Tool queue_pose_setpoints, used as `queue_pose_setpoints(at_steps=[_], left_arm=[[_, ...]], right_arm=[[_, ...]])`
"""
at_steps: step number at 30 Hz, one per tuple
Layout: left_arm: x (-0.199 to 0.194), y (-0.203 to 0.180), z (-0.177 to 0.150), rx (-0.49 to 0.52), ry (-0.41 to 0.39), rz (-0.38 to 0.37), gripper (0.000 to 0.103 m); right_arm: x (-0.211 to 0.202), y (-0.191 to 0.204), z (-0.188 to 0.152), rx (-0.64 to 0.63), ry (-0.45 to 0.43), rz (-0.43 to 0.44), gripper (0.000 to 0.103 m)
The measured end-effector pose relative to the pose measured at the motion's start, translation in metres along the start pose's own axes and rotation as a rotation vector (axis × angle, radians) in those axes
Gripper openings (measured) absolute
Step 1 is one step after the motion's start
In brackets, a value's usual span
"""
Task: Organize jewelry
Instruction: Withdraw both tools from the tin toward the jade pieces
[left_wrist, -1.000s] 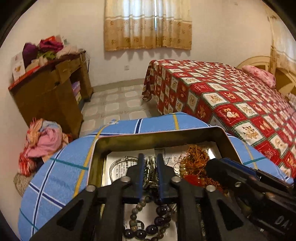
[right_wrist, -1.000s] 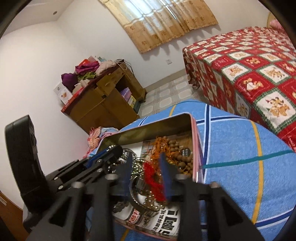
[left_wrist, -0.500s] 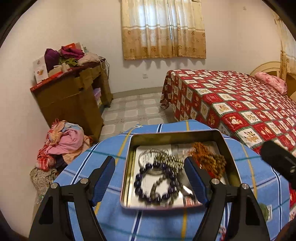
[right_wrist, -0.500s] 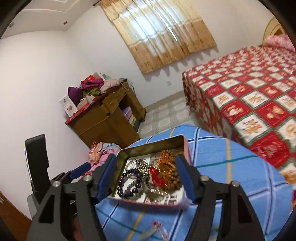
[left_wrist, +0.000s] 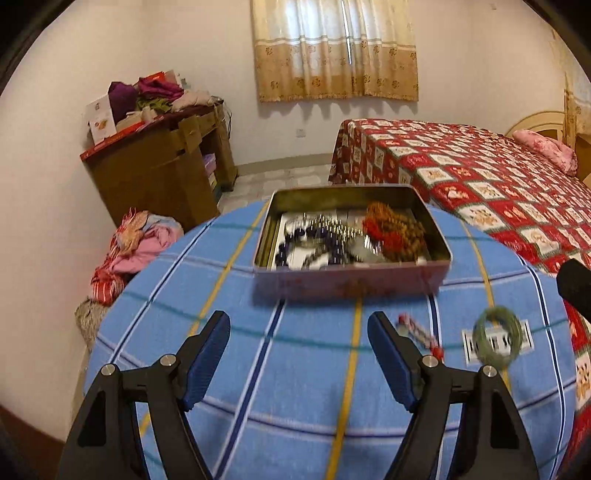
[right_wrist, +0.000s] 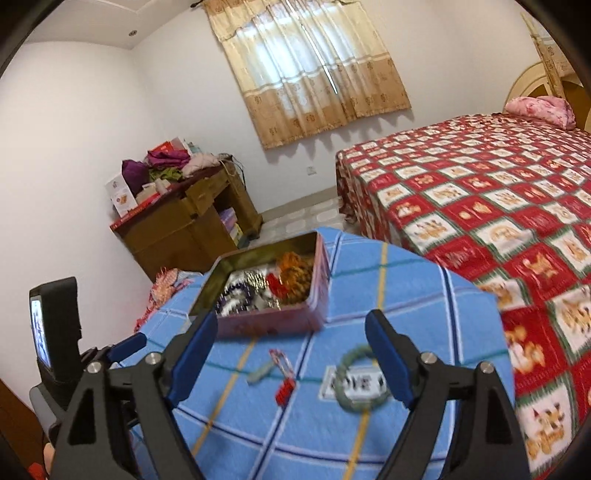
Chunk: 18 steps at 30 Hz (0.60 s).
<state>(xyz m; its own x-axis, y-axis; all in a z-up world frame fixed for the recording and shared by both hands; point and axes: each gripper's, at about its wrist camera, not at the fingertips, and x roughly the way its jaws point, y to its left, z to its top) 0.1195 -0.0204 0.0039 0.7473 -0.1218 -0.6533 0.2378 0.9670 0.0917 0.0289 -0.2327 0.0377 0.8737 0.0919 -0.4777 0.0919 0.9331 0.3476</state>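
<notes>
An open metal tin (left_wrist: 351, 280) (right_wrist: 273, 325) stands on the blue checked cloth and holds dark bead bracelets (left_wrist: 314, 240), a silver chain and orange-red beaded pieces (left_wrist: 391, 229) (right_wrist: 291, 277). A green bangle (left_wrist: 496, 338) (right_wrist: 360, 378) and a small charm with a red tassel (left_wrist: 419, 334) (right_wrist: 282, 373) lie on the cloth in front of the tin. My left gripper (left_wrist: 299, 354) is open and empty, pulled back from the tin. My right gripper (right_wrist: 288, 354) is open and empty, above the charm and bangle.
The round table with the blue cloth (left_wrist: 258, 369) drops off on all sides. A red patterned bed (left_wrist: 480, 184) lies to the right. A wooden desk (left_wrist: 162, 173) piled with clothes stands at the back left, and a clothes heap (left_wrist: 129, 251) lies on the floor.
Both grippers opened over the tin, releasing jewelry into it, then pulled back and up. The tin is now farther away, and the bangle and charm have come into view.
</notes>
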Motion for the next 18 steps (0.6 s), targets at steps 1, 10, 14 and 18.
queue_pose_setpoints(at_steps=[1, 10, 14, 18], left_arm=[[-0.002, 0.000, -0.003, -0.002, 0.004, -0.002, 0.077], [-0.020, -0.002, -0.029, -0.010, 0.015, -0.002, 0.077], [-0.020, -0.002, -0.042, -0.008, 0.039, -0.004, 0.077], [-0.018, -0.005, -0.055, 0.004, 0.062, -0.020, 0.077]], right_arm=[[-0.004, -0.001, -0.003, -0.002, 0.001, -0.010, 0.085], [-0.024, -0.007, -0.030, -0.020, 0.035, -0.040, 0.085], [-0.026, -0.008, -0.040, -0.046, 0.062, -0.052, 0.085], [-0.026, -0.013, -0.053, -0.075, 0.103, -0.064, 0.085]])
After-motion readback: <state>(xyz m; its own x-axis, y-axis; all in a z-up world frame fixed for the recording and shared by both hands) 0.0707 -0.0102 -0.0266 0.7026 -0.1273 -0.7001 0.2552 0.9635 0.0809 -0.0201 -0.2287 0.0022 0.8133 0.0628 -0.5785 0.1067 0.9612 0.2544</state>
